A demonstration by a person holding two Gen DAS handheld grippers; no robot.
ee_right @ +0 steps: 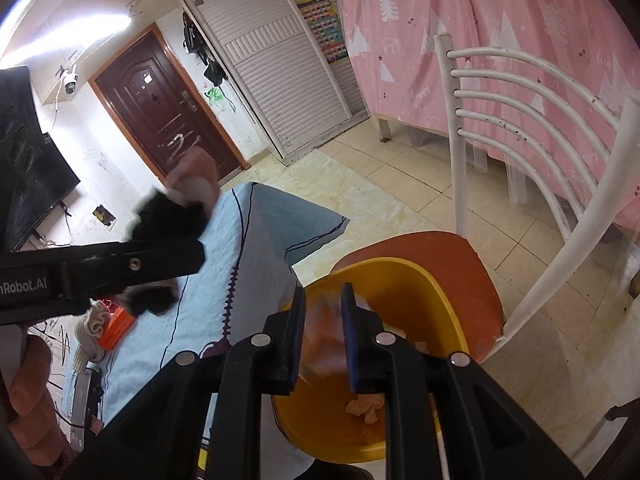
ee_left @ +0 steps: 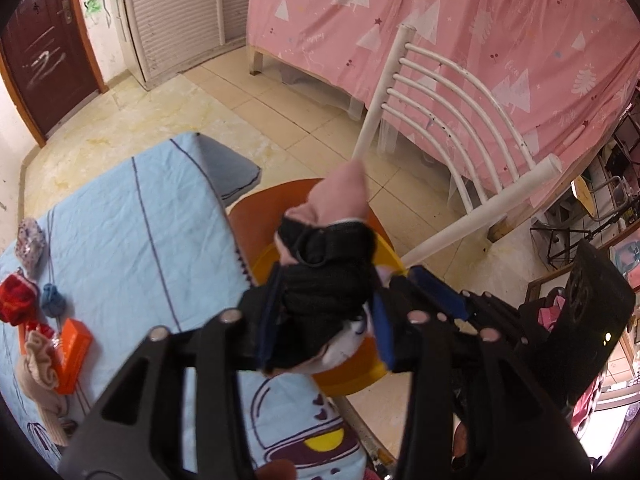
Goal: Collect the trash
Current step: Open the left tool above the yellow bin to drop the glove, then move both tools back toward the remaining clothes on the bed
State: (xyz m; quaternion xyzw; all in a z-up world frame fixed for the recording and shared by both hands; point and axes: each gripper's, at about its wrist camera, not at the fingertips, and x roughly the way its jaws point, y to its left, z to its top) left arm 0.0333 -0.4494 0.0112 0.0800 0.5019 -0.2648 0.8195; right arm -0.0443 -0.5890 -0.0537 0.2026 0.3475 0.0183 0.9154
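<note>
Left wrist view: the left gripper (ee_left: 332, 308) points down over the yellow basin (ee_left: 390, 254), its jaws well spread with a black-and-pink sock (ee_left: 324, 272) standing between the blue pads, pink toe upward; the sock fills most of the gap and no firm squeeze on it can be made out. In the right wrist view the right gripper (ee_right: 323, 312) hangs just above the basin's near rim, pads pressed almost together on a blurred orange scrap (ee_right: 322, 340) in the narrow slot; what the scrap is cannot be told. A crumpled peach-coloured piece of trash (ee_right: 366, 402) lies on the basin's floor. The basin sits on the orange chair seat (ee_right: 460, 264). Left of the basin, touching the seat's edge, is the table under a light blue cloth (ee_left: 140, 220), where an orange box (ee_left: 74, 354) lies well apart from the basin. Behind the basin rises the white barred chair back (ee_right: 520, 100), beyond that the pink tree-print curtain (ee_left: 440, 20), and farthest off, to the basin's far left, the dark red door (ee_right: 160, 108)
</note>
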